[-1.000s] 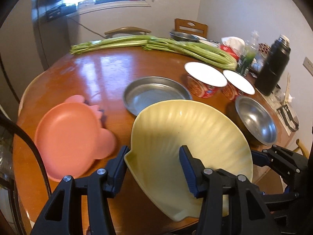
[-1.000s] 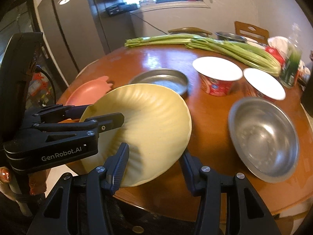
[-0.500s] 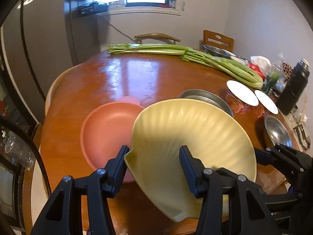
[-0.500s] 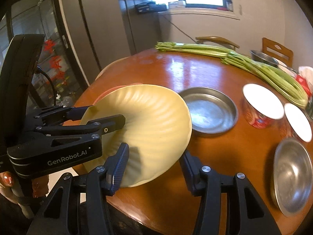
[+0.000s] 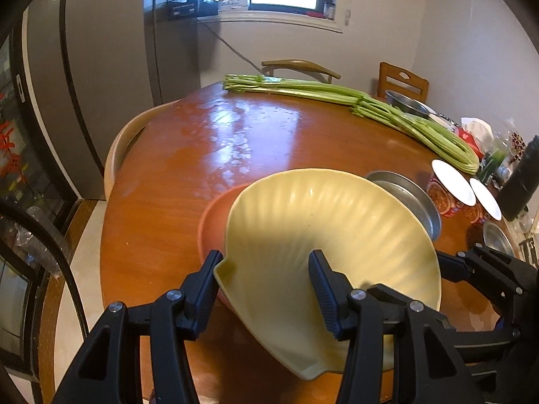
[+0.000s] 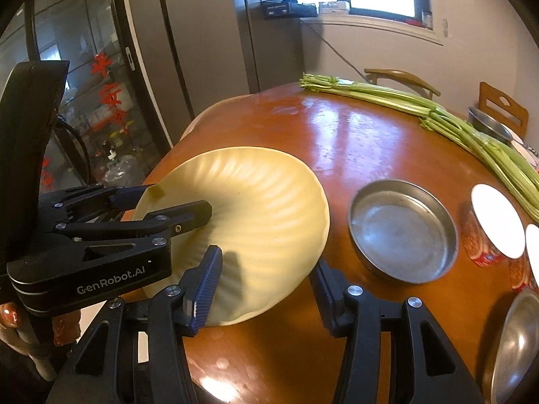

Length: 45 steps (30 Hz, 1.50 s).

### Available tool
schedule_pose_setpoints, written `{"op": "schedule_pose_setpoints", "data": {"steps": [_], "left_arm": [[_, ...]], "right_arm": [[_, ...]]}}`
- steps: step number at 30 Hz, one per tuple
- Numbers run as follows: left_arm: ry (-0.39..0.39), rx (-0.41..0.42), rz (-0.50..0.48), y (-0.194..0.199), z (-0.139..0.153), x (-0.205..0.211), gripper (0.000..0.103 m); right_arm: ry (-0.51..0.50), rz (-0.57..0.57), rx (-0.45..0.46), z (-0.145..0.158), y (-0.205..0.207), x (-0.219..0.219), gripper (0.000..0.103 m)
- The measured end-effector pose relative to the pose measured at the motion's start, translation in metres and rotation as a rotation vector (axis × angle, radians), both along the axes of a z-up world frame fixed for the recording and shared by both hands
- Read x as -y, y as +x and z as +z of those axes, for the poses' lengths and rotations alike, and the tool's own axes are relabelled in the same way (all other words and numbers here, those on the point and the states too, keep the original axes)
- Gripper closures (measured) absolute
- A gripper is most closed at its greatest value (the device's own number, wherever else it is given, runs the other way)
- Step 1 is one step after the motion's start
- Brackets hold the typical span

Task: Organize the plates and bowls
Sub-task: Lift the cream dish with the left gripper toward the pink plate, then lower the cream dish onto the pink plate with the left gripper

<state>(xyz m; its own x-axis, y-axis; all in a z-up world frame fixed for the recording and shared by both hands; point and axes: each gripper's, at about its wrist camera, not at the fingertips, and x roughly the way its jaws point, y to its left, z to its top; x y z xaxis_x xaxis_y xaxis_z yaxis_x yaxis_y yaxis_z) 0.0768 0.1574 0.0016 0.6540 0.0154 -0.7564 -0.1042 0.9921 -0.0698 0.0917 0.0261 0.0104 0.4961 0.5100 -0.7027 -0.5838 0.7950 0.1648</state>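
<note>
A yellow shell-shaped plate (image 5: 323, 229) hangs tilted above the round wooden table (image 5: 188, 181), carried by both grippers. My left gripper (image 5: 266, 269) is shut on the plate's near rim, one finger inside the dish and one outside. In the right wrist view my right gripper (image 6: 267, 259) is shut on the opposite rim of the plate (image 6: 256, 212), and the left gripper (image 6: 175, 202) shows clamped at the left. A pink plate (image 5: 212, 229) lies on the table right under the yellow one, mostly hidden. The right gripper (image 5: 407, 276) shows at the plate's right edge.
A shallow steel pan (image 6: 401, 232) sits just right of the plates. Beyond it are two paper-lidded cups (image 5: 451, 185), a steel bowl (image 6: 515, 336) and a dark flask (image 5: 518, 181). Celery stalks (image 5: 337, 97) lie across the far side. A fridge (image 6: 188, 50) stands left.
Both grippers have carried the yellow plate leftward across the table, from beside the steel pan to over the pink plate, which is now mostly covered. Both grips are unchanged.
</note>
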Motion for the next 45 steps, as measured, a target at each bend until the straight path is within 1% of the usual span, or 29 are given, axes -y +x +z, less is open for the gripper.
{"op": "schedule_pose_setpoints", "data": {"steps": [12, 24, 31, 45], "left_arm": [[0.003, -0.021, 0.012, 0.020, -0.004, -0.019, 0.050], [-0.005, -0.051, 0.017, 0.034, -0.018, -0.027, 0.050], [-0.008, -0.063, 0.027, 0.038, -0.024, -0.030, 0.050], [-0.015, -0.080, 0.047, 0.045, -0.033, -0.035, 0.050]], "right_arm": [[-0.018, -0.002, -0.024, -0.006, 0.017, -0.028, 0.049], [-0.045, -0.009, -0.070, -0.021, 0.024, -0.039, 0.048], [-0.066, -0.002, -0.074, -0.027, 0.023, -0.044, 0.048], [-0.120, 0.006, -0.035, -0.028, 0.015, -0.053, 0.048]]}}
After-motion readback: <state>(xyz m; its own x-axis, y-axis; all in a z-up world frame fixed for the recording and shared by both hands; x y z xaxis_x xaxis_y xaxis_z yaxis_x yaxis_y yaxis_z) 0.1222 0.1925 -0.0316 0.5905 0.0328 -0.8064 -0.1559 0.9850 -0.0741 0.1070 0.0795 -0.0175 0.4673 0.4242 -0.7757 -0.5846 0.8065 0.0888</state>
